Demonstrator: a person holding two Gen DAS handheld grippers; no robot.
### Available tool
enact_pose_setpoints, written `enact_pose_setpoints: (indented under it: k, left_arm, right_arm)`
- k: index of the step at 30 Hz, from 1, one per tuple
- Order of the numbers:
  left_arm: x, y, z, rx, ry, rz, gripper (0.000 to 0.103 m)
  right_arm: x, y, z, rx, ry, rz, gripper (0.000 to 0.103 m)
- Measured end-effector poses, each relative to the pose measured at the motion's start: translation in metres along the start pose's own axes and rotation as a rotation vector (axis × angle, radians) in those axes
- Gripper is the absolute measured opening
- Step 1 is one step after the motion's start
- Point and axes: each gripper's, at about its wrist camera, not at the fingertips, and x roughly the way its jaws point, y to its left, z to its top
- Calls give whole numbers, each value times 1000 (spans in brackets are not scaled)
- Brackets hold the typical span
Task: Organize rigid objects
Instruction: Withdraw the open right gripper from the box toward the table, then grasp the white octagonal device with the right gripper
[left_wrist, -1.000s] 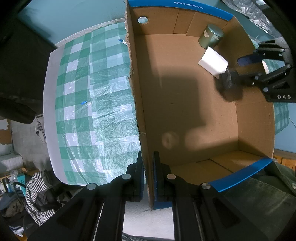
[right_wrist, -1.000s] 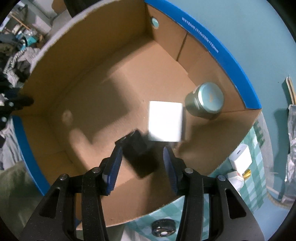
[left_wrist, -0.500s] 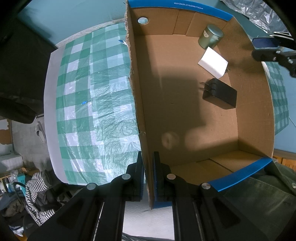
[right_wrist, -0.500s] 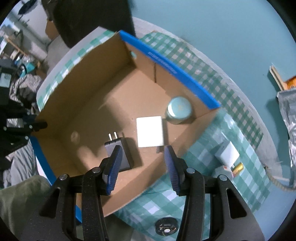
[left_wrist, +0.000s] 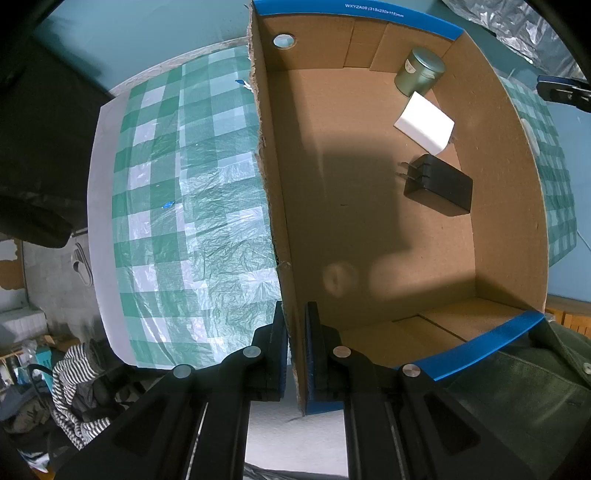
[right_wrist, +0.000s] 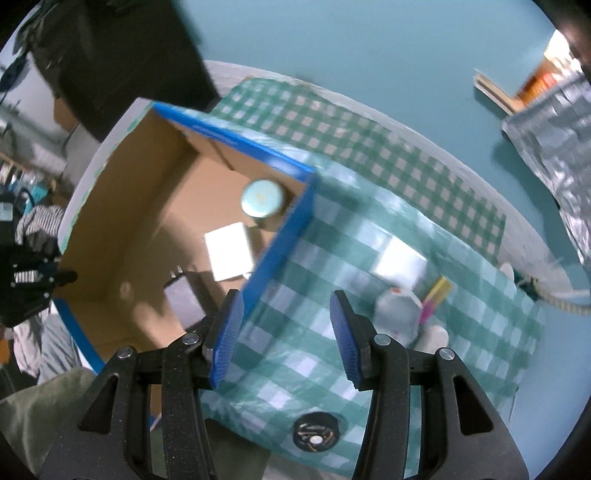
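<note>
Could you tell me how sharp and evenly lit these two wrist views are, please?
Left wrist view: sharp; a broad dark shadow lies across the floor of the cardboard box, reaching the black charger, while the white block stays bright. Right wrist view: motion-blurred, smearing the checked tablecloth and the items on it; only the right gripper looks crisp. Both bend straight edges, fisheye-style.
</note>
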Motion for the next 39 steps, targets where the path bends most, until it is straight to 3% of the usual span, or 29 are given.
enact_pose_setpoints:
  k: [3,11,20,39]
  left_arm:
    - [0,0,0,1,1,1,8]
    - [0,-1,0,2,1,2,8]
    - [0,-1,-1,2,2,2,8]
    - [-2,0,-2,-14,9,5,8]
  right_arm:
    - [-2,-18,-5,45,-4,-13,58]
    - [4,-59,-19,131,5,-54,58]
    - [44,-99,-34,192,62,-107,58]
    - [94,-106,-32,128,103,-100,58]
